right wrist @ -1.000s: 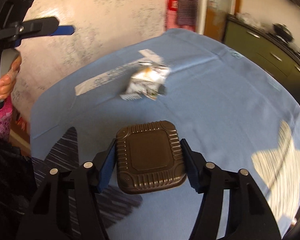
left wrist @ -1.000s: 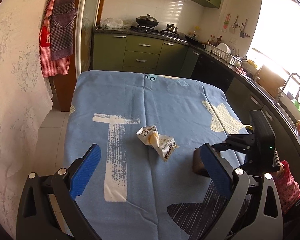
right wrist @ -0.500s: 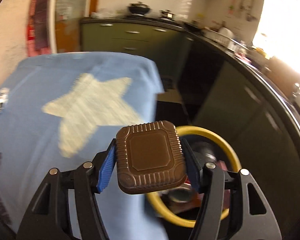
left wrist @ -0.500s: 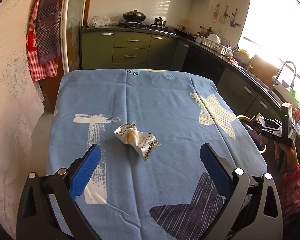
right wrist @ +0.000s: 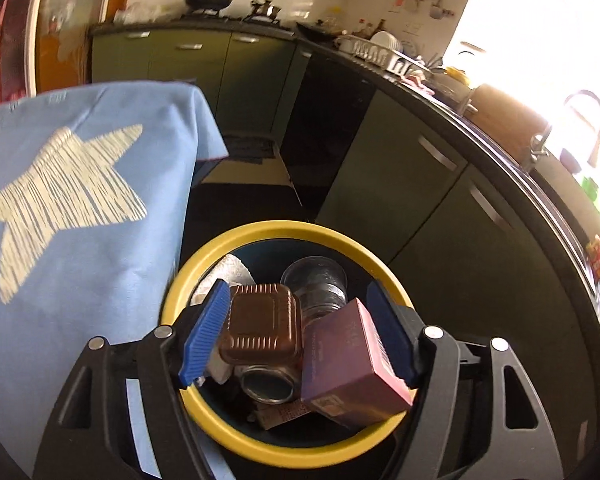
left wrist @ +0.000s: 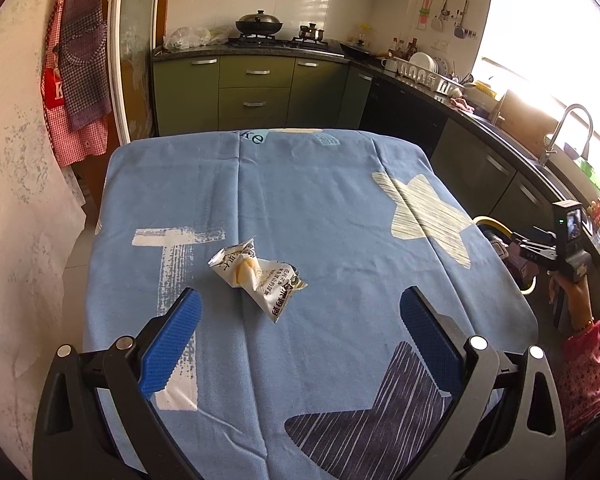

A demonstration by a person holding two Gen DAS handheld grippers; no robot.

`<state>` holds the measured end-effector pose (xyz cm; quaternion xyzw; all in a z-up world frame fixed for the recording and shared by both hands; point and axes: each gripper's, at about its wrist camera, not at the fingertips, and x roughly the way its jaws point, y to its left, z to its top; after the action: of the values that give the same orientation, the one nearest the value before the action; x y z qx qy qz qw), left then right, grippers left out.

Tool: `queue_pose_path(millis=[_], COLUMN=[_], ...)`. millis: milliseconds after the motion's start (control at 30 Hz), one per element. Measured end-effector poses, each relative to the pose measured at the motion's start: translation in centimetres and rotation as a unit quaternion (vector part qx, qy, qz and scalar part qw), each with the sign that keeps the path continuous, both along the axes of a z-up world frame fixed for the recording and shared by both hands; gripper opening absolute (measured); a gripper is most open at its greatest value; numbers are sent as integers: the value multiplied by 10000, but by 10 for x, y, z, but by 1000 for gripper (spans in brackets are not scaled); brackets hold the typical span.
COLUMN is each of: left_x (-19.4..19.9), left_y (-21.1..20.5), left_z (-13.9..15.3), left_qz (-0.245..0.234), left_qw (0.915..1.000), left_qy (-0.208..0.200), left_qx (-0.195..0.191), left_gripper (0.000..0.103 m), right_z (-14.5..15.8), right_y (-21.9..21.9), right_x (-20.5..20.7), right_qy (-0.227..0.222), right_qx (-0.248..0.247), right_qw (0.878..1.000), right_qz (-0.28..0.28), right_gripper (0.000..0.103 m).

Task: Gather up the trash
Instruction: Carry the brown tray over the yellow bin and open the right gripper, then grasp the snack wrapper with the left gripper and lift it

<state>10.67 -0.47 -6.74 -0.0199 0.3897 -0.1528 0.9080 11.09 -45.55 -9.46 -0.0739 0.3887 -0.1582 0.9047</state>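
A crumpled white snack wrapper (left wrist: 256, 274) lies on the blue tablecloth (left wrist: 300, 216), just ahead of my open, empty left gripper (left wrist: 300, 336). My right gripper (right wrist: 296, 332) is open above a yellow-rimmed bin (right wrist: 220, 432) beside the table. The brown ribbed plastic container (right wrist: 262, 328) now lies in the bin, free of the fingers, with a maroon box (right wrist: 352, 364), a clear cup (right wrist: 316, 284) and a tin can (right wrist: 266, 384). The right gripper also shows in the left wrist view (left wrist: 540, 250) past the table's right edge.
Green kitchen cabinets (left wrist: 252, 92) and a dark counter with a dish rack (left wrist: 424, 72) and sink tap (left wrist: 568, 128) run along the back and right. Aprons (left wrist: 76, 80) hang at the left. The bin stands on the floor between table and cabinets.
My right gripper swung from over the table to above the bin, opened, and let the brown container drop in. My left gripper stayed open over the table.
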Motion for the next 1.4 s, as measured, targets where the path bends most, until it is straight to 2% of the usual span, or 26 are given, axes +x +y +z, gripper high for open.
queue_pose_path(millis=[200, 333, 467, 533, 600, 667, 867, 1067, 1167, 1400], left_x=[13, 30, 58, 71, 86, 95, 111, 123, 127, 126], left_y=[-3, -7, -6, -3, 2, 4, 4, -3, -6, -10], left_z=[-15, -33, -54, -65, -79, -87, -96, -96, -95, -92], left_qz=[-29, 97, 357, 494, 661, 748, 1124, 1331, 1420, 1374], left_qw=[9998, 9990, 9964, 9944, 9901, 9870, 9812, 9782, 9777, 9798], left_qy=[203, 381, 634, 864, 1240, 1413, 1523, 1581, 1543, 1448], left_qx=[-46, 218, 443, 360, 62, -145, -371, -220, -76, 104], left_gripper=[98, 98, 98, 98, 98, 98, 98, 97, 90, 55], right_z=[14, 14, 12, 10, 8, 6, 3, 4, 6, 14], right_y=[15, 29, 43, 47, 50, 53, 62, 62, 62, 61], right_x=[-41, -61, -67, -67, -66, -63, -60, -60, -63, -68], right_qy=[-441, -605, -612, -601, -585, -571, -542, -585, -636, -758], right_qx=[581, 947, 1101, 1163, 1225, 1259, 1337, 1427, 1465, 1494], right_qw=[9973, 9936, 9916, 9907, 9898, 9891, 9872, 9853, 9841, 9825], right_qz=[5, 120, 305, 378, 437, 506, 673, 727, 783, 819], right_gripper=[72, 74, 74, 74, 74, 74, 75, 75, 75, 76])
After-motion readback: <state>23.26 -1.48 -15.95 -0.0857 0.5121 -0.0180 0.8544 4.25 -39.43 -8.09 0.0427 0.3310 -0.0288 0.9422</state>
